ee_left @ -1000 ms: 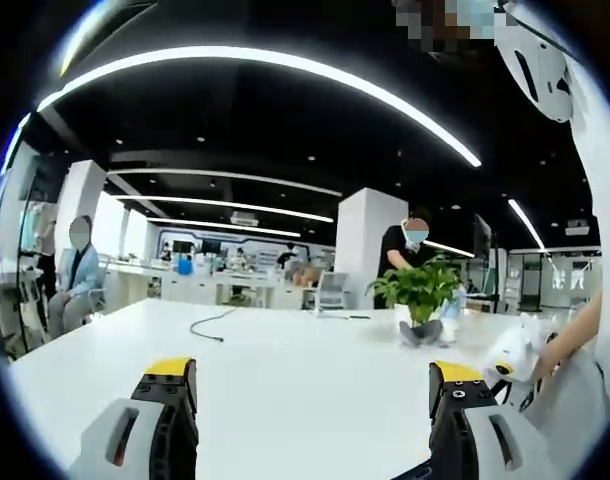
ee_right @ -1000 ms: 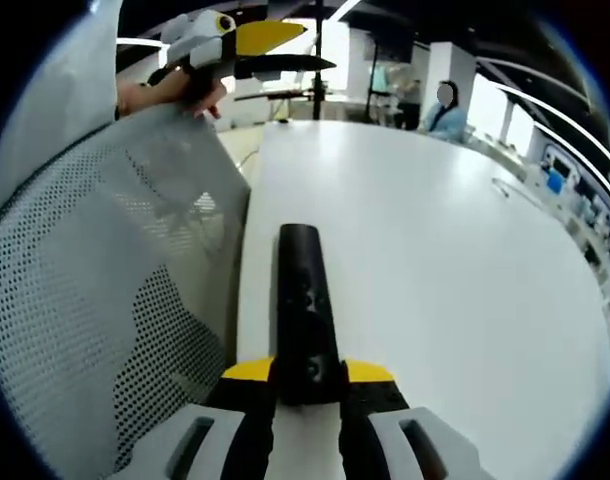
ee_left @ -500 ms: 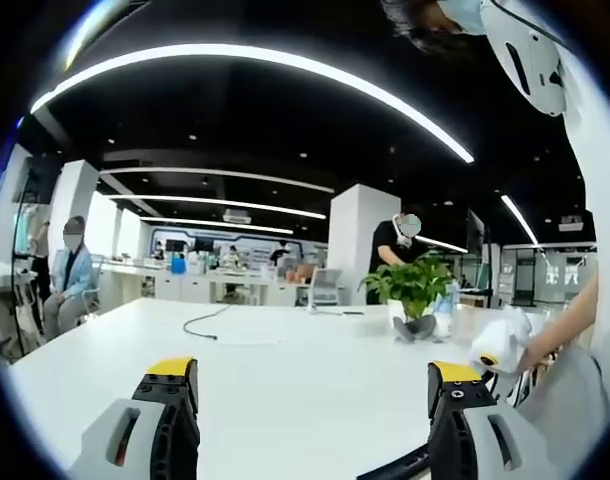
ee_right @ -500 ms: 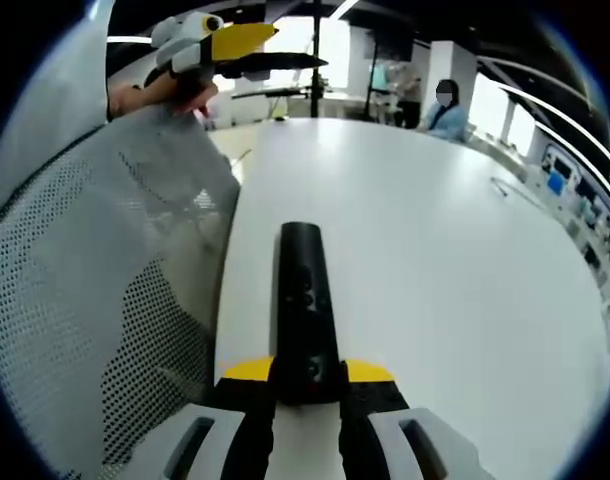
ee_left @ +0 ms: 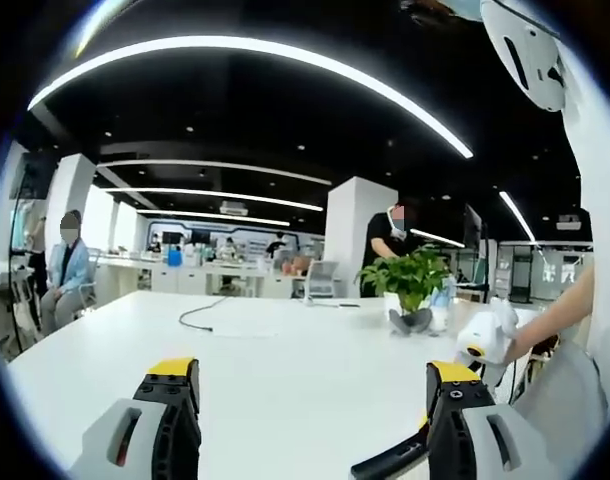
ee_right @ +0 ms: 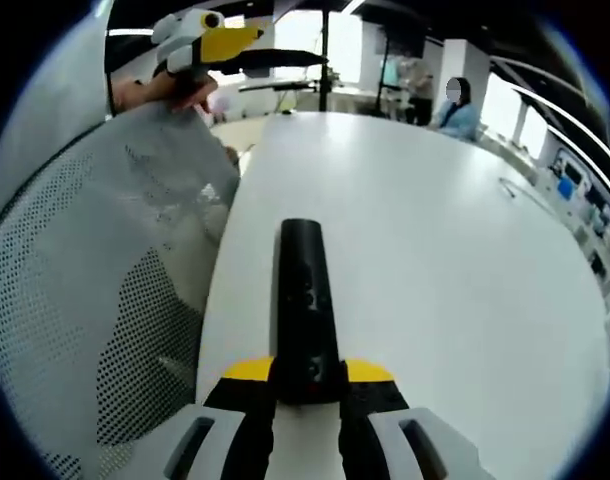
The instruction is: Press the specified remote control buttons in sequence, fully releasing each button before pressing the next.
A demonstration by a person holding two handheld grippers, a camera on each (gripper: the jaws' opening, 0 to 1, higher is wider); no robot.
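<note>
In the right gripper view, a long black remote (ee_right: 304, 300) with small buttons points away over the white table (ee_right: 435, 260). My right gripper (ee_right: 306, 373) is shut on its near end. My left gripper (ee_left: 312, 372) stands open above the table with nothing between its yellow-tipped fingers (ee_left: 171, 368). A black end of the remote (ee_left: 387, 461) pokes in at the bottom beside the right-hand finger. The left gripper (ee_right: 217, 44) also appears at the upper left of the right gripper view, in a hand. The right gripper (ee_left: 482, 342) shows white at the right of the left gripper view, also in a hand.
A potted plant (ee_left: 414, 283) and a dark cable (ee_left: 198, 316) sit far back on the table. A white mesh garment (ee_right: 95, 270) covers the left of the right gripper view, along the table edge. People sit and stand among desks in the background.
The remote's black end has slid further into the bottom of the left gripper view. The right gripper keeps its hold on the remote; both views have shifted slightly with the hands.
</note>
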